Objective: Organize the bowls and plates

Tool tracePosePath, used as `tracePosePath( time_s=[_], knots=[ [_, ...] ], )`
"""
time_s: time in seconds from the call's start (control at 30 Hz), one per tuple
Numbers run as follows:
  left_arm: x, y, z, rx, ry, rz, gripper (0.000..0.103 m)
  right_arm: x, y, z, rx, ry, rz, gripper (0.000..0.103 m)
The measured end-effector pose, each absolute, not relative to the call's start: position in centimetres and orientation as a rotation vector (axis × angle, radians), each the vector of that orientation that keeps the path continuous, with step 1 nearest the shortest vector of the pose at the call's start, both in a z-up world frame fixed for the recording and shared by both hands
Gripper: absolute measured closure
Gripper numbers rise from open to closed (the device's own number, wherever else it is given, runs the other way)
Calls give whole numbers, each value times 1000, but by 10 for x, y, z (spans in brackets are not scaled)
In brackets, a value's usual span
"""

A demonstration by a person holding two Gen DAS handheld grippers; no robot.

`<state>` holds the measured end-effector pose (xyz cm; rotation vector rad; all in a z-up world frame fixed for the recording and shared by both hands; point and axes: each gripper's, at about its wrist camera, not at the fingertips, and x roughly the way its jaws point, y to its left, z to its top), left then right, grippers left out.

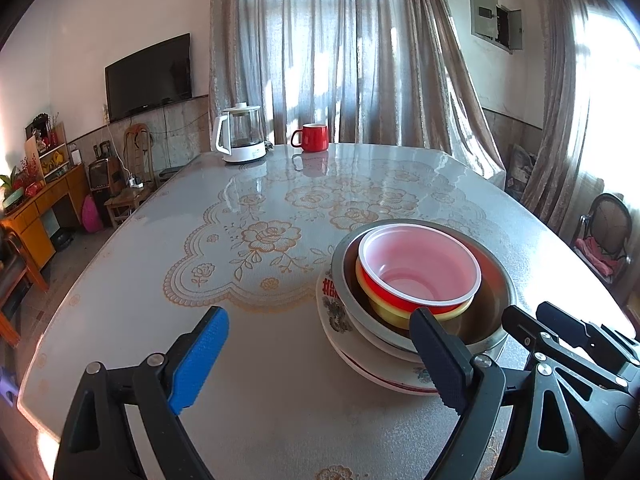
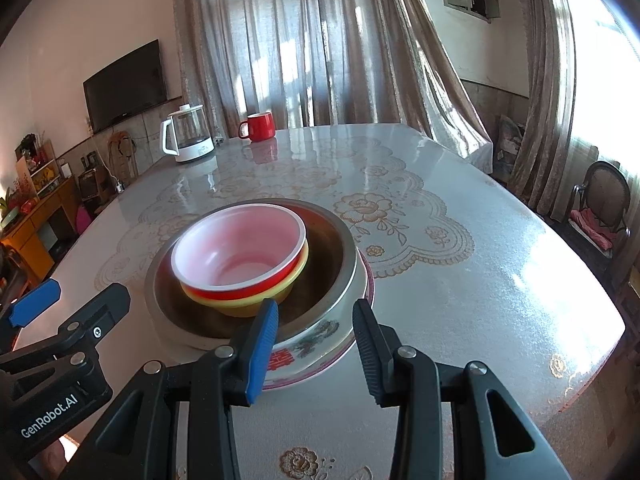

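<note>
Black gripper [image 2: 316,344] frames, blue pad, silver screws, "GenRobot.AI" marking.

A home living-dining room: wall television [image 1: 149,76], curtains [image 1: 332,52], floral-clothed table [image 1: 256,240].

Both grippers empty, jaws apart

Left gripper [image 1: 320,356] spread wide, right gripper [image 2: 316,344] narrower; both low, side by side, fingers pointing forward, neither clamping anything.

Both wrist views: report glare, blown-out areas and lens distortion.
Left wrist: window at right blown out white; glossy table mirrors the curtains and red mug; edges bow. Right wrist: same window overexposed, sun patch on the table; stacked bowls sharp.
</note>
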<state>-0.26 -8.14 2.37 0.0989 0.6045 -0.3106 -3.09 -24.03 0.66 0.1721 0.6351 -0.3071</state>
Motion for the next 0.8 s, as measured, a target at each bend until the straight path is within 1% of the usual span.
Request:
tracePosePath(
  time_s=[0.8],
  knots=[
    [-5,-84,25,100,605,-321,11,-29,-240,7,172,641,-304,64]
  ],
)
